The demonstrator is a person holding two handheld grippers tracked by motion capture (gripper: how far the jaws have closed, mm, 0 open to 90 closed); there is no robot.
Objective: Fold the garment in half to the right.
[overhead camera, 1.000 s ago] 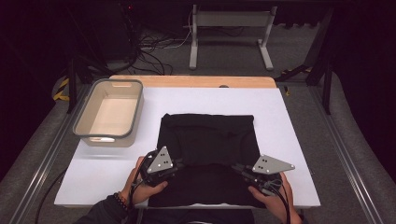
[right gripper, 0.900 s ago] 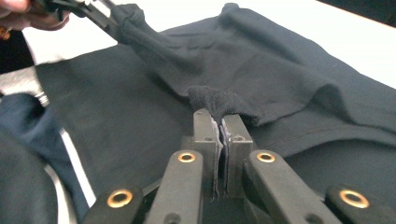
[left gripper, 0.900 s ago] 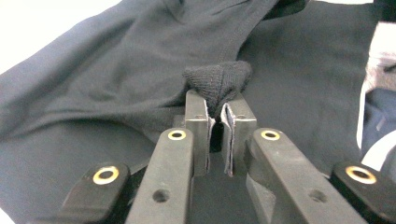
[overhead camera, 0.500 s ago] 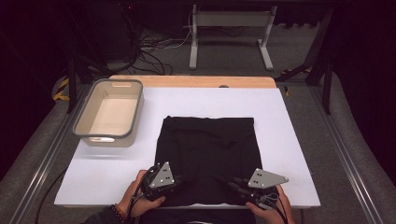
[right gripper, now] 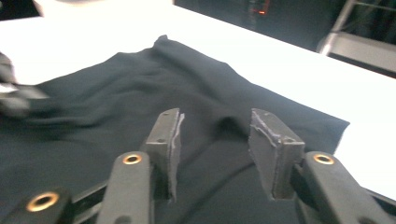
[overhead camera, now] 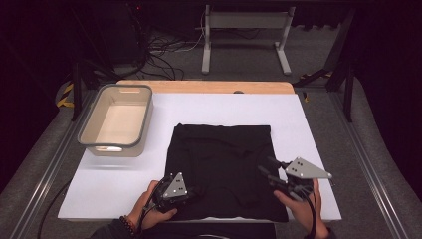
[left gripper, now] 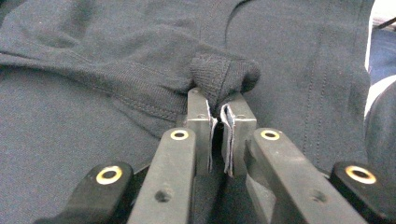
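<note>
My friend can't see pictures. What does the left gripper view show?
Two black jaws of the left gripper pinch a small bunched fold of a dark cloth. The cloth spreads wrinkled behind them, with stitched seams, and a strip of white table shows at the far right.

You have nothing to read here: no text, label, brand, number or sign can be made out on anything in the three views (the red glow at the back of the room is too small and blurred to tell as digits).
</note>
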